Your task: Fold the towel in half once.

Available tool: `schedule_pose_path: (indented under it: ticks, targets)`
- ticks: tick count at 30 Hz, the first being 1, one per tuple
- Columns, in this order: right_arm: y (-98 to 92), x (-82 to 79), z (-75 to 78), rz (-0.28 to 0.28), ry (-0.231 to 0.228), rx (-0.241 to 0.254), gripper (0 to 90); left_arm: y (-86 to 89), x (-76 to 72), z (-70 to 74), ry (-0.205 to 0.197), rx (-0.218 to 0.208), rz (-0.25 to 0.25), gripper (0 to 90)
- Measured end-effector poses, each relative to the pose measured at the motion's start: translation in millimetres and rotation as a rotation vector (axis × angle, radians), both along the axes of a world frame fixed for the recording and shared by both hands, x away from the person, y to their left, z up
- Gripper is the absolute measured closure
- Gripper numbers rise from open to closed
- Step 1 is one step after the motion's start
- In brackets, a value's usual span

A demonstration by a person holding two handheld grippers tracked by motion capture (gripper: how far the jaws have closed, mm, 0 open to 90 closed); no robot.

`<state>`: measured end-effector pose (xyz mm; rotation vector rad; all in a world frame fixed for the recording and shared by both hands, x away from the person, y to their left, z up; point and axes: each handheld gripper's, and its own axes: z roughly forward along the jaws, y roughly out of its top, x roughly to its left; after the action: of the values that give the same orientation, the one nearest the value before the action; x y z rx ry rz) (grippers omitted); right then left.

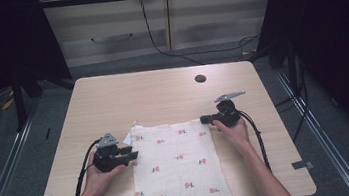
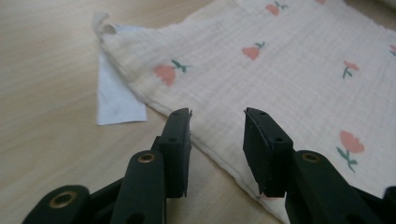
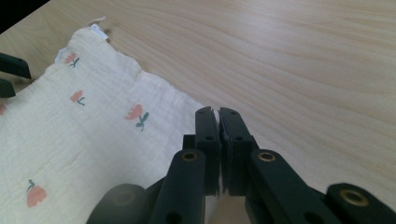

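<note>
A cream cloth [image 1: 178,163] printed with small red flowers lies flat on the wooden table [image 1: 136,92], near its front edge. My left gripper [image 1: 132,157] is at the cloth's left edge. In the left gripper view its jaws stand open [image 2: 217,116], low over the hem of the cloth [image 2: 280,56], and the pads do not press on it. My right gripper [image 1: 204,120] is at the cloth's far right corner. In the right gripper view its jaws [image 3: 218,112] are pressed together right at that corner of the cloth [image 3: 70,130], with the edge pinched between them.
A white label [image 2: 116,98] sticks out from under the cloth's far left corner. A dark round hole [image 1: 200,78] is in the table's far right part. Bare wood spreads beyond the cloth. Cables trail from both grippers toward the front edge.
</note>
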<state>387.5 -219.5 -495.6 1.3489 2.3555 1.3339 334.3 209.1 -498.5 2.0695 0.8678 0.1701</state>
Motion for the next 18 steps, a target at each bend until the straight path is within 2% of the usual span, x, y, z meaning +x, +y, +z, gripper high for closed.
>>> schedule_pose_path:
  ticks: [3,4,5,7,10,11,12,14,16,18]
  targets:
    - [0.6,-2.9,-0.7,-0.002,-0.007,0.014,87.0,6.4,7.7,7.5,0.001,-0.021,0.022,60.7]
    - [1.0,-3.7,-0.7,0.003,-0.010,0.012,87.0,8.1,9.3,9.1,-0.002,-0.040,0.034,60.2]
    - [1.4,-4.2,-0.5,0.006,-0.011,0.011,87.0,10.7,13.5,11.7,0.008,-0.042,0.039,60.2]
    - [2.1,-5.2,1.3,0.008,-0.019,0.022,87.0,12.3,19.0,16.5,-0.014,-0.042,0.043,62.0]
    - [1.1,-3.9,2.5,0.006,-0.025,0.033,87.0,14.5,32.7,25.1,-0.032,-0.073,0.092,63.3]
    - [0.7,-3.6,1.9,0.008,-0.024,0.036,87.0,13.9,37.8,26.4,-0.029,-0.071,0.105,63.7]
    - [0.6,-3.6,1.3,0.007,-0.021,0.036,87.0,13.0,41.6,26.1,-0.039,-0.065,0.112,63.6]
    - [0.2,-3.9,0.7,0.004,-0.023,0.038,87.0,9.8,53.9,21.9,-0.013,-0.052,0.131,63.3]
    - [-0.1,-5.2,1.6,0.006,-0.028,0.043,87.0,7.3,61.6,20.3,-0.019,-0.051,0.140,63.2]
    - [0.3,-5.8,2.3,0.013,-0.032,0.034,87.1,4.7,66.9,20.9,-0.019,-0.072,0.132,63.3]
